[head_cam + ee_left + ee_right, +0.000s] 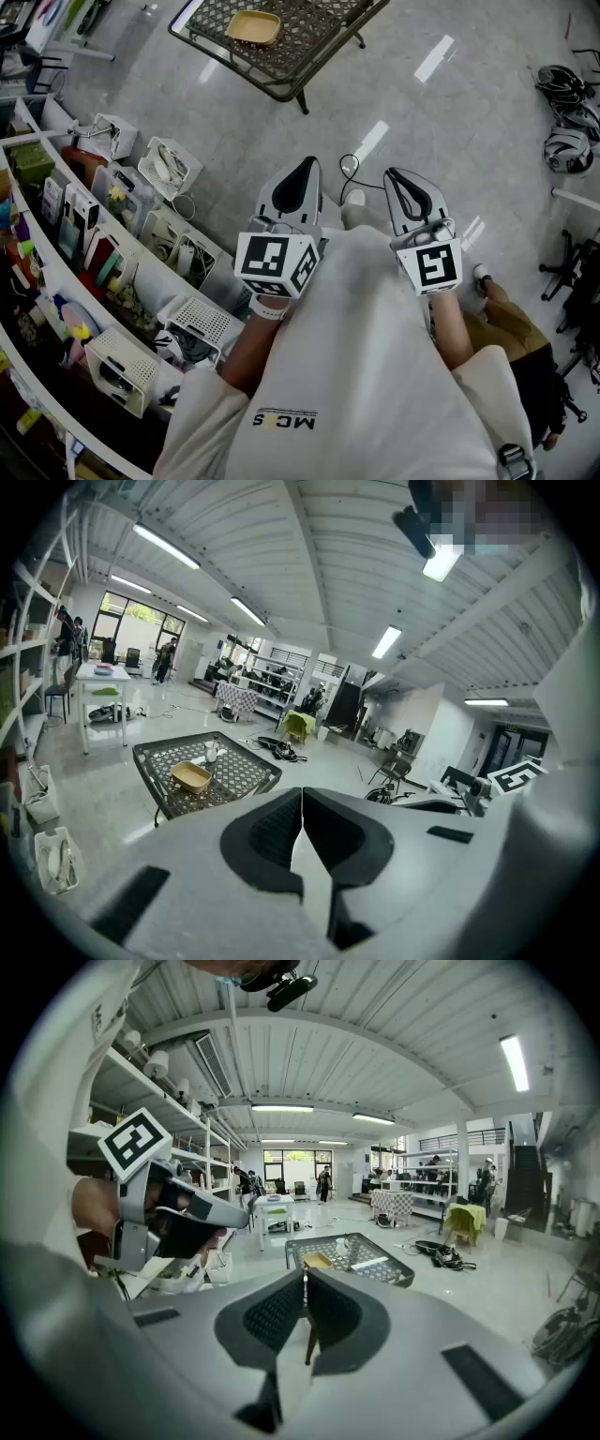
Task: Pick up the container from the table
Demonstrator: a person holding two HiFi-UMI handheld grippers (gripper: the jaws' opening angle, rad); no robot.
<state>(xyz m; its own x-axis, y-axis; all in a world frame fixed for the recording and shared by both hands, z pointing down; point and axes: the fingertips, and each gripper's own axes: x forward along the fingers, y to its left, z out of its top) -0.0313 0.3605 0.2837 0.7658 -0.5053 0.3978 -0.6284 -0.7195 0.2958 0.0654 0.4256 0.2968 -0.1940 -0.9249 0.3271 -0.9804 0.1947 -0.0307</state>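
Left gripper: held in front of the person's chest and pointing to 12 o'clock in the head view. In the left gripper view its two dark jaws are pressed together at the tips, and nothing is between them.

Right gripper: beside the left one, at its 3 o'clock, with a small gap between the two. In the right gripper view its jaws are closed tip to tip and hold nothing.

Container: a shallow tan tray. It lies on the table, well apart from both grippers, at about 11 o'clock from the left gripper in the head view. It shows at 10 o'clock from the jaws in the left gripper view, and just above the jaw tips in the right gripper view.

Table: black metal with a mesh top, standing on the floor at 12 o'clock of the head view.

Cup: small and white, upright on the table, near the container but not touching it.

Floor: grey and glossy, with reflections of the lamps.

Shelves: along 9 o'clock of the head view, full of white baskets and small goods.

Helmets: on the floor at 2 o'clock of the head view.
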